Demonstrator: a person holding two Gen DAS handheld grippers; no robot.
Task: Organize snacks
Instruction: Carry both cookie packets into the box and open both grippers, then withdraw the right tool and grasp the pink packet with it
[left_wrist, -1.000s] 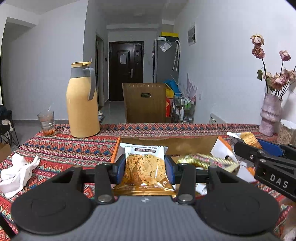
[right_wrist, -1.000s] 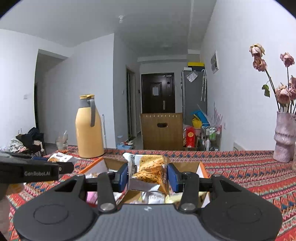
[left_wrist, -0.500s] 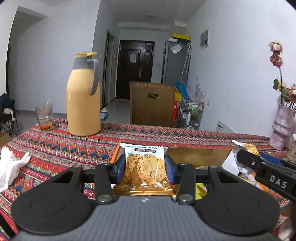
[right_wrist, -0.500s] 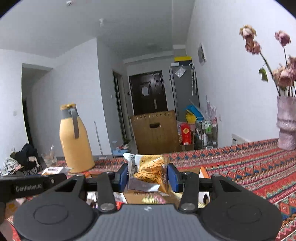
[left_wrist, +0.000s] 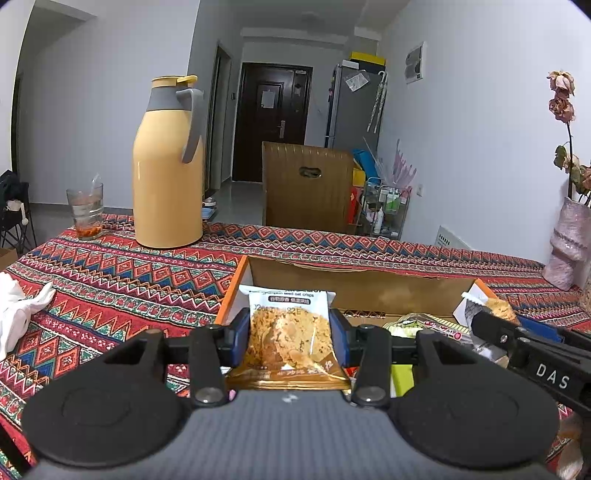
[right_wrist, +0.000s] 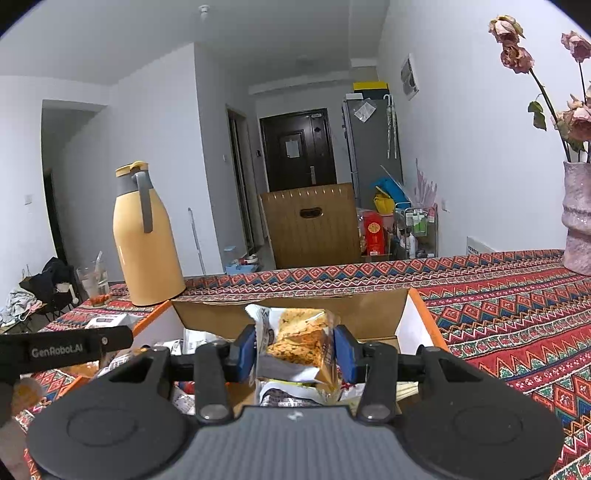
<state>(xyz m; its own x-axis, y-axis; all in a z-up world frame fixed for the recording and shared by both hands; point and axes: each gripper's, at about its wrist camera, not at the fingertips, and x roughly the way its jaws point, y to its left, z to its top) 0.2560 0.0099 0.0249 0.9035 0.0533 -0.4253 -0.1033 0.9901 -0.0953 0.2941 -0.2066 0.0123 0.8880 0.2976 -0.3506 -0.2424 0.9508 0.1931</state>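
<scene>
Left tool (left_wrist: 290, 338): pads pressed on an upright oat crisp packet (left_wrist: 290, 332); jaws have just eased a touch wider, packet between them, none slipped. Right tool (right_wrist: 295, 349): narrow, clamped on a crumpled crisp packet (right_wrist: 299, 338). Change, as I read it: both tools now sit lower and closer over the open cardboard box (left_wrist: 362, 284) near the counter's (left_wrist: 110, 273) middle, other snacks inside. Meaning: I judge both packets about ready to drop into the box.
</scene>
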